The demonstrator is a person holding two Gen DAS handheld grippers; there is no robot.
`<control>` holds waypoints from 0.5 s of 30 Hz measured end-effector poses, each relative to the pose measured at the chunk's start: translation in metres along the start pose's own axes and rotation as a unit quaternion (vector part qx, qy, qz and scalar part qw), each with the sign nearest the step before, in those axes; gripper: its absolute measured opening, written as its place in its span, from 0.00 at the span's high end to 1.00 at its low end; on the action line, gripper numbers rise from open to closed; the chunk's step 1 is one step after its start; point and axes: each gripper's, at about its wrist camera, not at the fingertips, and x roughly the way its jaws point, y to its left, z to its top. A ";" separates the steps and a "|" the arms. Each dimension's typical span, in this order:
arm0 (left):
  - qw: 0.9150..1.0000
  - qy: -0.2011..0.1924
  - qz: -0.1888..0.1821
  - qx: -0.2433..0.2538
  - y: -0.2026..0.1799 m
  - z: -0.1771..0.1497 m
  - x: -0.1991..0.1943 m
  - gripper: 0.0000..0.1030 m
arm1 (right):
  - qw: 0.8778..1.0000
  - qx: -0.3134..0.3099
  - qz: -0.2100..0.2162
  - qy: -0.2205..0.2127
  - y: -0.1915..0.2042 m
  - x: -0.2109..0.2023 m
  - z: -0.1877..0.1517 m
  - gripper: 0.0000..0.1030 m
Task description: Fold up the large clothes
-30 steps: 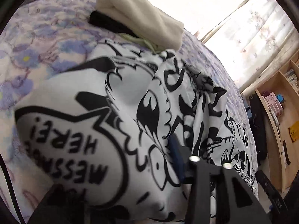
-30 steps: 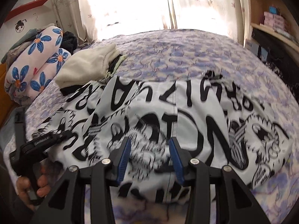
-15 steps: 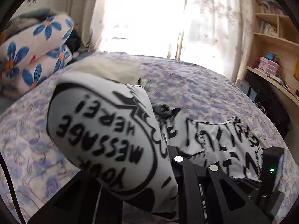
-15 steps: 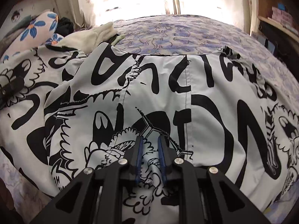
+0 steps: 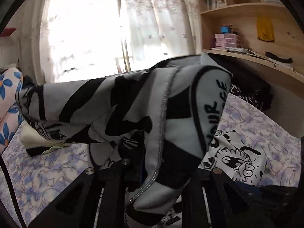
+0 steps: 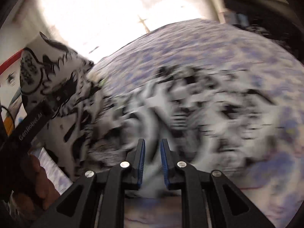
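A large white garment with black cartoon print (image 5: 133, 110) hangs over my left gripper (image 5: 152, 163), lifted above the bed. The cloth hides the left fingertips; the gripper looks shut on it. The rest of the garment (image 5: 239, 159) trails on the bed at right. In the blurred right wrist view the garment (image 6: 190, 110) spreads over the bed. My right gripper (image 6: 153, 148) has its blue pads close together with cloth between them. The left gripper body (image 6: 32, 121) shows at left, holding up a printed part.
The bed has a purple floral sheet (image 5: 47, 171). A cream and black folded pile (image 5: 36, 142) lies at left beside blue-flowered pillows (image 5: 7, 102). A curtained window (image 5: 106, 28) is behind; wooden shelves and a desk (image 5: 256, 38) stand at right.
My left gripper has lifted its part of the garment high off the bed and swung it. My right gripper closed on the cloth and is now moving fast, blurring its view.
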 end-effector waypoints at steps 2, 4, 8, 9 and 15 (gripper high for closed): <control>0.999 0.003 -0.017 0.031 -0.033 -0.003 0.011 0.87 | 0.999 0.042 -0.028 -0.010 -0.037 -0.014 0.001 0.84; 0.996 0.024 -0.039 0.079 -0.072 -0.014 0.027 0.87 | 0.995 0.073 -0.058 -0.020 -0.068 -0.026 -0.001 0.84; 0.979 0.098 -0.086 0.156 -0.130 -0.056 0.059 0.87 | 0.991 0.107 -0.085 -0.015 -0.105 -0.030 -0.008 0.84; 0.975 0.111 -0.085 0.173 -0.139 -0.066 0.064 0.87 | 0.990 0.111 -0.087 -0.011 -0.110 -0.029 -0.011 0.84; 0.969 0.117 -0.072 0.207 -0.143 -0.075 0.061 0.83 | 0.991 0.108 -0.073 -0.002 -0.112 -0.033 -0.015 0.84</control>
